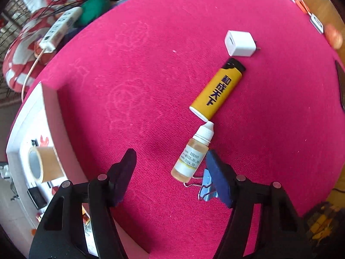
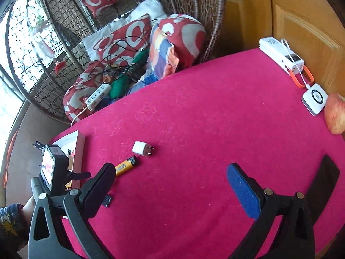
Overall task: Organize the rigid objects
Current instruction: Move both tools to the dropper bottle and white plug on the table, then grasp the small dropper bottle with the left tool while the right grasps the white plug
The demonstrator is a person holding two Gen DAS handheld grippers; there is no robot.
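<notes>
On the pink tablecloth [image 1: 151,75] lie a white charger cube [image 1: 239,43], a yellow lighter [image 1: 216,90], a small dropper bottle of yellowish liquid [image 1: 192,154] and a blue binder clip [image 1: 206,186]. My left gripper [image 1: 170,166] is open, low over the cloth; its right finger [image 1: 217,179] is beside the bottle and over the clip. The right wrist view shows the charger [image 2: 141,148] and lighter [image 2: 126,166] at left, and the left gripper's body [image 2: 54,168] with the hand holding it. My right gripper [image 2: 170,185] is open and empty above bare cloth.
A white open box [image 1: 25,127] at the table's left edge holds a tape roll [image 1: 43,164] and small items. At the far right lie a white power bank [image 2: 280,54], a white square device [image 2: 314,99] and an apple [image 2: 335,116]. Cushions and a power strip [image 2: 98,95] lie beyond the table.
</notes>
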